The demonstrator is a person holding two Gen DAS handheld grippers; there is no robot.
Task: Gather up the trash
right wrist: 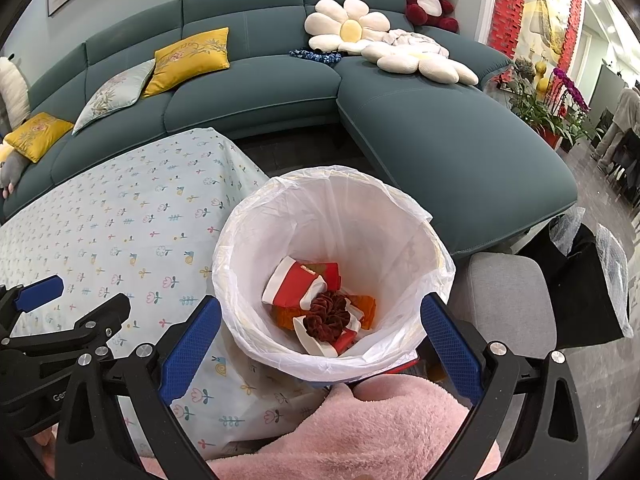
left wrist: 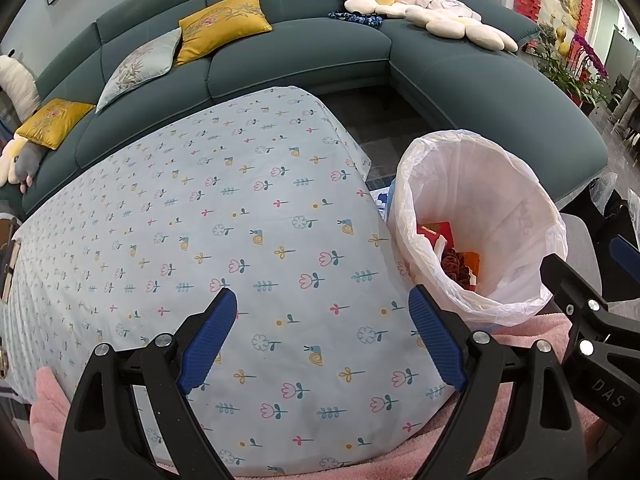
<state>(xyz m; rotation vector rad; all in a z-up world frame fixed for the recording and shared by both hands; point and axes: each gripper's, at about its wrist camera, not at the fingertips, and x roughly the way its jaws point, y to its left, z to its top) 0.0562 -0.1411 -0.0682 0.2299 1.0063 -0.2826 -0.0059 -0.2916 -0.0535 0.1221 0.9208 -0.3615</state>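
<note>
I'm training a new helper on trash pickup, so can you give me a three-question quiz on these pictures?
1. True or false: the left gripper holds a piece of trash.
2. Where does the dark red scrunchie lie? A) on the tablecloth B) in the trash bin C) on the sofa
3. Fill in: the trash bin is lined with a white plastic ____.

Key:
1. False. Its jaws stand open over the flowered tablecloth, with nothing between them.
2. B. It lies on red and white paper trash in the bin, below the open right gripper.
3. Bag.
</note>
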